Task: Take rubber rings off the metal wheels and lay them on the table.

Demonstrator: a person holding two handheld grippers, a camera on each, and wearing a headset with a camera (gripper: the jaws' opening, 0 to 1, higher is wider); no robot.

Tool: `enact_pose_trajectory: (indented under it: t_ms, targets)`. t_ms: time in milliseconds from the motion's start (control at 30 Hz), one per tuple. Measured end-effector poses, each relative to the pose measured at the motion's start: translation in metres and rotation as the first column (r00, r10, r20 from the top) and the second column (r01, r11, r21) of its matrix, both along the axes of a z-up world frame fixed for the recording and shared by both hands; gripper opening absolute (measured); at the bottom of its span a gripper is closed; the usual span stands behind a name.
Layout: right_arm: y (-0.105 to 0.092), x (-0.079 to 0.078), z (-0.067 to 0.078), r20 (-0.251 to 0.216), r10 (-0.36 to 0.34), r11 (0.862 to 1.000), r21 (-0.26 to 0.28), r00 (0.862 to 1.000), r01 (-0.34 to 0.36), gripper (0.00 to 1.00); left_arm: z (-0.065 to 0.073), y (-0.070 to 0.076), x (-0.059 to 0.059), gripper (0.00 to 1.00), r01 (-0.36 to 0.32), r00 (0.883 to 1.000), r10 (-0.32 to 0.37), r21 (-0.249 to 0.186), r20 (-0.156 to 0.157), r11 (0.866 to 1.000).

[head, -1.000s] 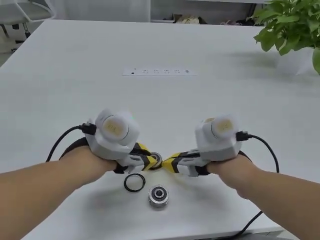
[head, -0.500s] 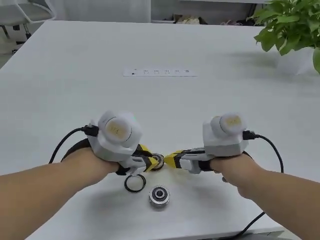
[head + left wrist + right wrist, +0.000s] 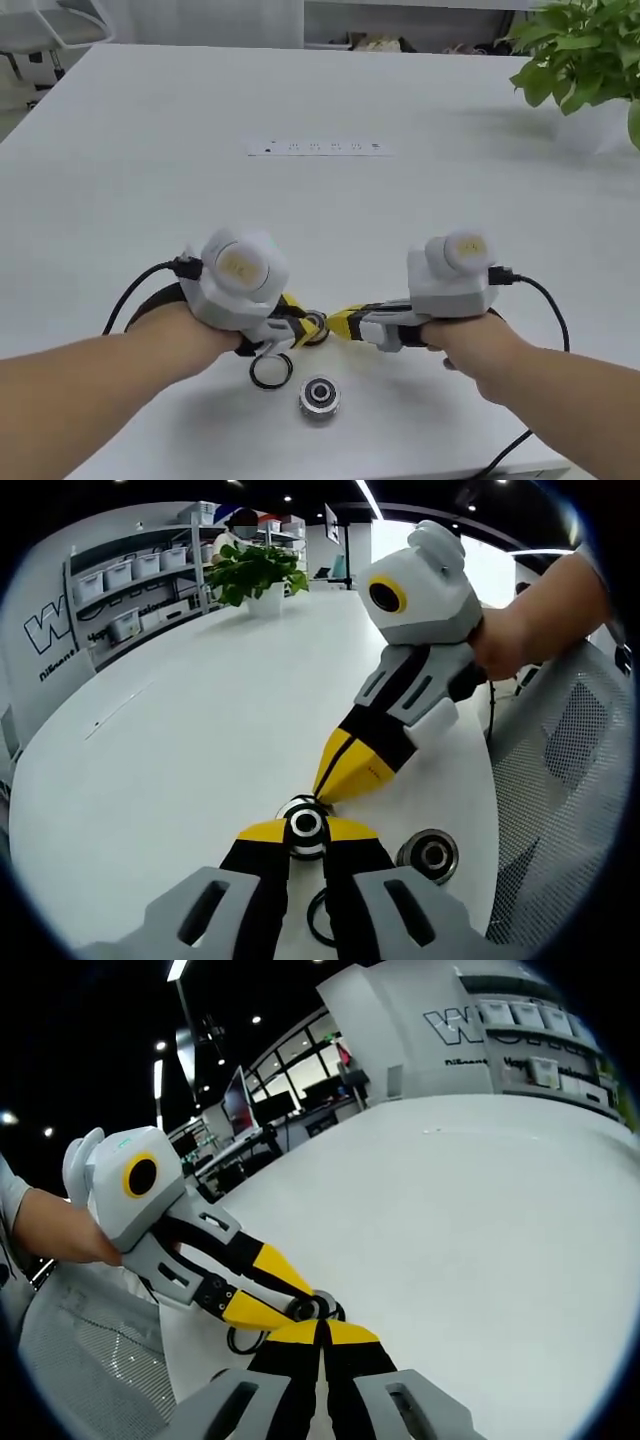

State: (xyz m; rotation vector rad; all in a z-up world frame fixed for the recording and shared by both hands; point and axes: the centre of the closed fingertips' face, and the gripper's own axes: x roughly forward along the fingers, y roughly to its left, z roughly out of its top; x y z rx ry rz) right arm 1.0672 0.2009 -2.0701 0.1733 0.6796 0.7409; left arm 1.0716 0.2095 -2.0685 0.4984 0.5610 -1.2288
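The left claw is clenched on a small metal wheel, held just above the worktop. The right claw meets it tip-on, jaws pressed together at the wheel's rim. Whether rubber is caught between them I cannot tell. Done well, I judge, the left clamps firmly while the right pinches rubber alone and peels outward, without twisting the wheel loose. A freed rubber ring and a bare wheel lie nearby. The worktop is white and smooth — a socket strip and potted plant sit far off, and shelves line the wall.
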Motion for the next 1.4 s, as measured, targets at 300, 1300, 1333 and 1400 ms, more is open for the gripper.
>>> enact_pose_trajectory:
  t_ms: [300,1300,1333,1400]
  targets:
    - [0.008,-0.001,0.003,0.003,0.016,1.0,0.026,1.0,-0.016,0.0,0.0,0.0,0.0,0.08,0.002,1.0,-0.002,-0.001,-0.001,1.0]
    - [0.009,-0.004,0.014,0.004,-0.002,0.998,0.064,1.0,0.001,0.0,0.009,0.007,-0.008,0.16,0.016,0.999,-0.017,-0.013,-0.032,1.0]
    - [0.009,-0.004,0.015,0.004,-0.001,0.998,0.067,1.0,0.001,0.0,0.011,0.008,-0.008,0.17,0.019,0.999,-0.019,-0.016,-0.031,1.0]
    - [0.009,-0.004,0.016,0.003,-0.002,0.998,0.069,1.0,0.002,0.0,0.014,0.01,-0.01,0.18,0.024,0.999,-0.024,-0.021,-0.028,1.0]
